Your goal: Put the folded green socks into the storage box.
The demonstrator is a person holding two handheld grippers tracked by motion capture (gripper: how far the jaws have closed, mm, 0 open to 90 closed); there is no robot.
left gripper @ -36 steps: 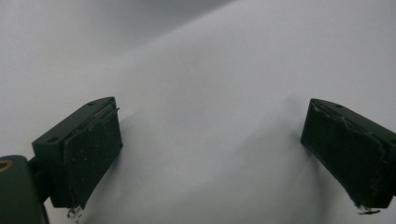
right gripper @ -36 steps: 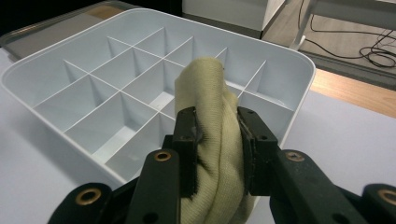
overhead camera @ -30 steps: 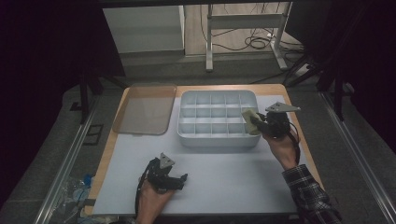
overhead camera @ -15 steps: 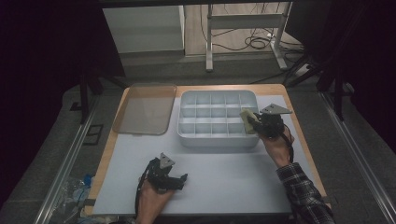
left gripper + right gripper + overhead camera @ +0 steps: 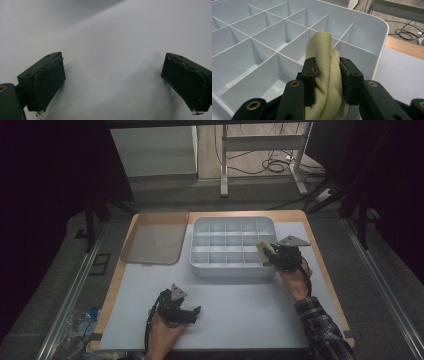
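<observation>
- Right hand-held gripper pinching folded yellow cloth, right of centre, over the divided tray's right edge.
- Left hand-held gripper spread, lower centre, on the table.

No writing, label, brand, number or sign can be read anywhere in these pictures.
</observation>
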